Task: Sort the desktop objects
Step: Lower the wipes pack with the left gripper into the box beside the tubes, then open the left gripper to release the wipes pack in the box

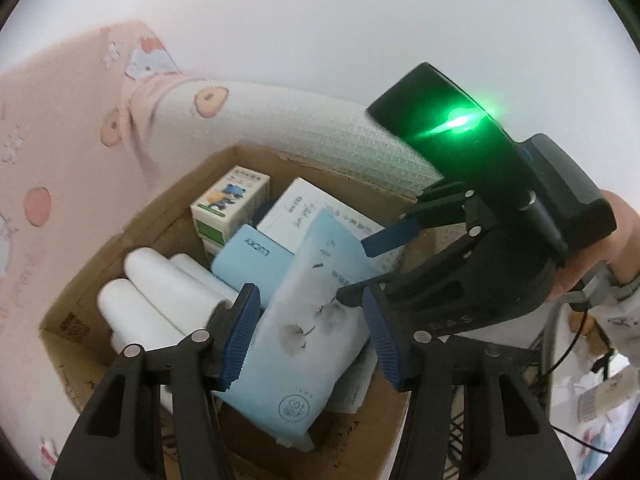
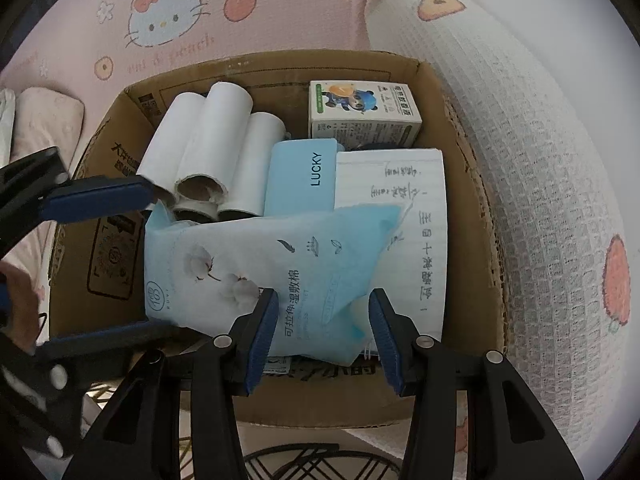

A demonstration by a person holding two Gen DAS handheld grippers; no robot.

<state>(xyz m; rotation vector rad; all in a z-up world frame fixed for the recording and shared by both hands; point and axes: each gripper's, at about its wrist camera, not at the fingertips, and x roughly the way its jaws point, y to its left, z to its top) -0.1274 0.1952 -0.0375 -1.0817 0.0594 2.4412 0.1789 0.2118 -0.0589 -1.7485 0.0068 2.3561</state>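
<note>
1. Three white rolls (image 2: 212,148) lie side by side in the far left part of the cardboard box (image 2: 472,216), your landmark for everything here.
2. The pale blue wipes pack (image 2: 256,272) lies slanted across the middle of the box, on top of the other contents, its near end propped toward the box's near wall.
3. Your left gripper (image 1: 310,336) hangs over the near side of the box with its pads spread to either side of the pack; from these views you cannot tell whether they press on it.
4. Your right gripper (image 2: 322,338) points steeply down over the near edge of the box. The pack's near end sits between its blue pads, which stand apart from it with gaps showing, so nothing is gripped.
5. Under the pack, toward the right wall of the box, lies a white sheet with handwriting (image 2: 416,216).
6. A blue case marked LUCKY (image 2: 304,180) lies in the middle of the box, between the rolls and the sheet, partly covered by the pack.
7. A small carton with a cartoon panda (image 2: 362,114) stands in the far right corner of the box.
8. Outside the box, pink printed fabric (image 2: 168,24) lies beyond its far wall, and a white textured roll of cloth (image 2: 532,168) runs along its right side.
</note>
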